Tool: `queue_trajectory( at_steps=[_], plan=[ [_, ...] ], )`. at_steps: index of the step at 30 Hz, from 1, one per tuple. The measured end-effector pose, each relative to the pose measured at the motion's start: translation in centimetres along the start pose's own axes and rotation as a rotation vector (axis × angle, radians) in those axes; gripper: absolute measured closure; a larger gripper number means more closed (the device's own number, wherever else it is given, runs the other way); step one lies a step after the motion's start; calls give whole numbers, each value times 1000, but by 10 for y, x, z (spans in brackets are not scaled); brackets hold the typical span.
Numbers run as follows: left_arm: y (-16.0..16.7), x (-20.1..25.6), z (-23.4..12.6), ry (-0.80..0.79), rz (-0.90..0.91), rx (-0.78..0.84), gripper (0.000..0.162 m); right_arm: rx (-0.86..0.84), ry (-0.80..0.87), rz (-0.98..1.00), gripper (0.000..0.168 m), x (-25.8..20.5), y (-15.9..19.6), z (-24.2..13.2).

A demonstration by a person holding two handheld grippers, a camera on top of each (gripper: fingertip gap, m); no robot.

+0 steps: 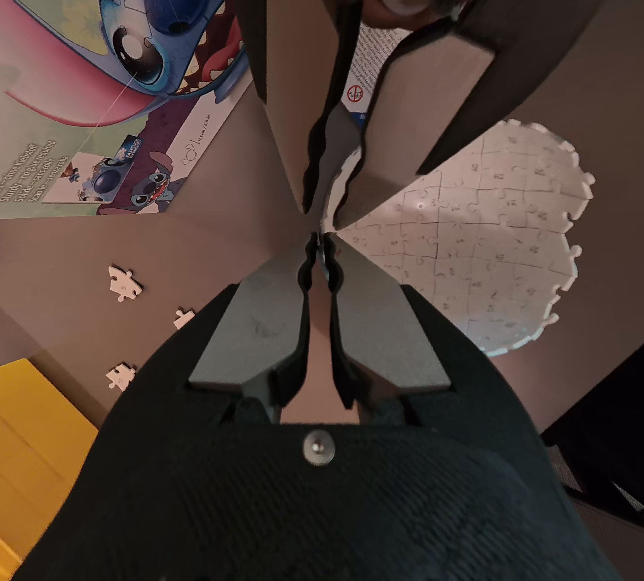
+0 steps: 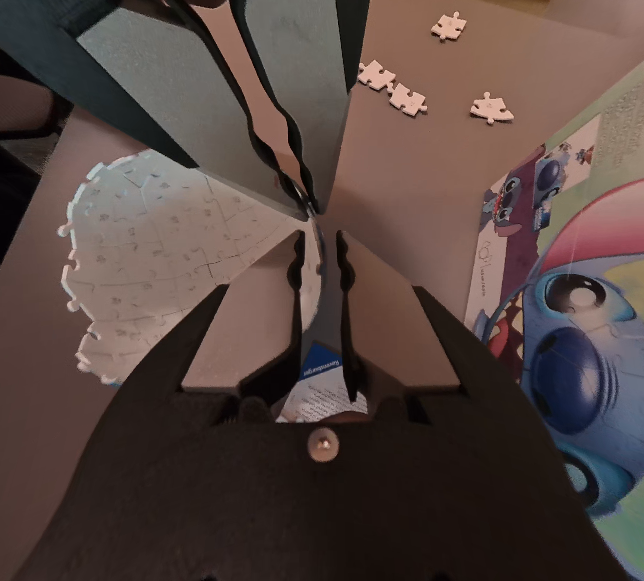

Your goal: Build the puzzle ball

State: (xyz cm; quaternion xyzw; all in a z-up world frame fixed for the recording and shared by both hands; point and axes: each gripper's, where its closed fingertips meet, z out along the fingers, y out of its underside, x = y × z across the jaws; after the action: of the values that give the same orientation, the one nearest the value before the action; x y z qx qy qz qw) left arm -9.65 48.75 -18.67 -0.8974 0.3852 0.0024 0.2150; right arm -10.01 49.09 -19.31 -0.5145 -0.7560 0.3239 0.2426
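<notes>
The half-built puzzle ball is a white shell with its numbered inside showing; it also shows in the right wrist view. My left gripper is shut on a thin bit of the shell's rim, seen edge-on. It comes down from the top of the right wrist view. My right gripper is open and empty, its jaws on either side of the same rim just beside the left fingertips. It comes from the top of the left wrist view. Several loose white pieces lie on the brown table.
The colourful puzzle box lies flat beside the grippers, also in the right wrist view. A printed leaflet lies under the right gripper. A yellow box sits at the table's corner. More loose pieces lie near it. Only a small space, under 4 cm, lies between the two pairs of fingers.
</notes>
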Motion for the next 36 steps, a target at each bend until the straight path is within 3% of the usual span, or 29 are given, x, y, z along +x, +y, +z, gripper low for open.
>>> queue_trajectory(
  at_steps=[3,10,20,27,36],
  plan=[
    [1,0,-1,-2,5,-3,160,6,-1,-21,166,-1,0,5],
    [-7,-4,-33,55,-46,100,142,9,-12,-11,166,-2,0,5],
    [5,6,-15,151,-49,4,149,10,-7,-3,166,0,1,4],
    [3,2,-6,103,-15,-80,156,18,-23,13,166,0,1,4],
    [0,-1,-1,39,-34,-72,159,29,-52,68,166,1,3,3]
  ],
)
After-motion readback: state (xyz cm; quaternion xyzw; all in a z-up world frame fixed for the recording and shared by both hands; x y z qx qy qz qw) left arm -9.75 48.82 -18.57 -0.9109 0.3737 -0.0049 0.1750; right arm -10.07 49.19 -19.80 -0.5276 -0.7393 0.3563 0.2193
